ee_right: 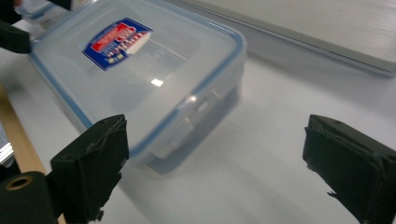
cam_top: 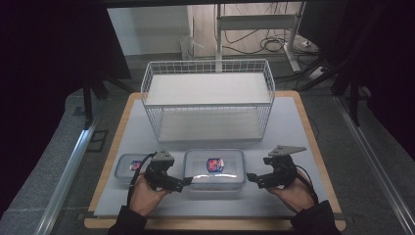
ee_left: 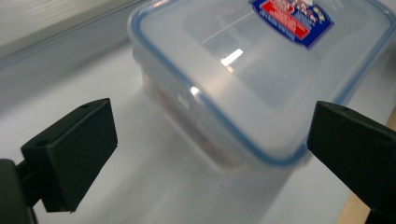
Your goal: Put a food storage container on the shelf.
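A large clear lidded container (cam_top: 214, 169) with a blue seal and a red-and-blue label lies on the white mat (cam_top: 288, 132), near the front. My left gripper (cam_top: 185, 183) is at its left end, open, with the tips close to the near-left corner. In the left gripper view the container (ee_left: 261, 60) sits ahead, one corner reaching between the wide jaws of the gripper (ee_left: 212, 133) without touching either. My right gripper (cam_top: 251, 177) is open just off the right end. In the right gripper view the container (ee_right: 140, 60) lies ahead and to the left of that gripper (ee_right: 219, 149).
A smaller clear container (cam_top: 128, 166) with a similar label lies left of the left hand. A white wire basket shelf (cam_top: 208, 95) stands on the mat behind the containers. The mat rests on a wooden board (cam_top: 313, 147) with grey floor around it.
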Demonstrator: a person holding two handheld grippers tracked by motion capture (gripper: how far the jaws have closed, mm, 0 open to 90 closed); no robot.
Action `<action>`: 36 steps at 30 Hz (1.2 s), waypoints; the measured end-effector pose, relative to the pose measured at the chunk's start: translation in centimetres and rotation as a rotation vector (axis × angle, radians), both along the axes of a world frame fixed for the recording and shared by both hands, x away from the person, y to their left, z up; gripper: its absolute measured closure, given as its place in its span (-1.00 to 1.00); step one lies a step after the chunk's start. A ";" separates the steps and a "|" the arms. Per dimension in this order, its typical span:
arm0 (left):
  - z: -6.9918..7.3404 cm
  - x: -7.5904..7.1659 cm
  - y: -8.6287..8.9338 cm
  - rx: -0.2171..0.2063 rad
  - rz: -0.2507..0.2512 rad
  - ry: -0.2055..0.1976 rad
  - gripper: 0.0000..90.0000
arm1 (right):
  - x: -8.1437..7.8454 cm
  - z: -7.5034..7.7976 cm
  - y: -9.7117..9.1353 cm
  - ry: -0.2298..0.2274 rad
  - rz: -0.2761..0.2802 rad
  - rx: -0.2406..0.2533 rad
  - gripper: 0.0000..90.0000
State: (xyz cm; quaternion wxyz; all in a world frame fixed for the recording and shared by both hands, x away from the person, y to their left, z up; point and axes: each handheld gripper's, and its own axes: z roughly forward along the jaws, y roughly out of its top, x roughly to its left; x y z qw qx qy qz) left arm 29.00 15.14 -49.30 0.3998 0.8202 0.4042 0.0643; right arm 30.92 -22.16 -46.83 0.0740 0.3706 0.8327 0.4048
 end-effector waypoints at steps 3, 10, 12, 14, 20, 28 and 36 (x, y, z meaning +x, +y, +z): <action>-0.4 0.9 -0.2 -0.041 -0.005 0.029 -0.96 | 0.8 0.0 0.9 0.018 0.022 0.002 -0.80; -1.8 1.9 -0.4 -0.151 -0.054 0.124 -0.98 | 2.4 -1.7 2.9 0.135 0.066 0.021 -0.86; -2.1 2.1 -0.6 -0.178 -0.077 0.153 -0.98 | 2.6 -2.2 3.0 0.186 0.075 0.062 -0.86; -2.3 2.3 -0.9 -0.190 -0.075 0.172 -1.00 | 2.9 -2.5 3.1 0.218 0.082 0.086 -0.85; -2.0 1.8 -0.8 -0.168 -0.079 0.184 -0.95 | 3.1 -3.1 3.2 0.283 0.083 0.145 -0.77; -1.2 0.0 -0.4 -0.163 -0.058 0.120 -0.69 | 1.7 -2.4 2.5 0.275 0.066 0.156 -0.49; -1.0 -1.8 0.7 -0.212 -0.029 0.114 -0.31 | 0.3 -1.6 1.6 0.244 0.055 0.176 -0.14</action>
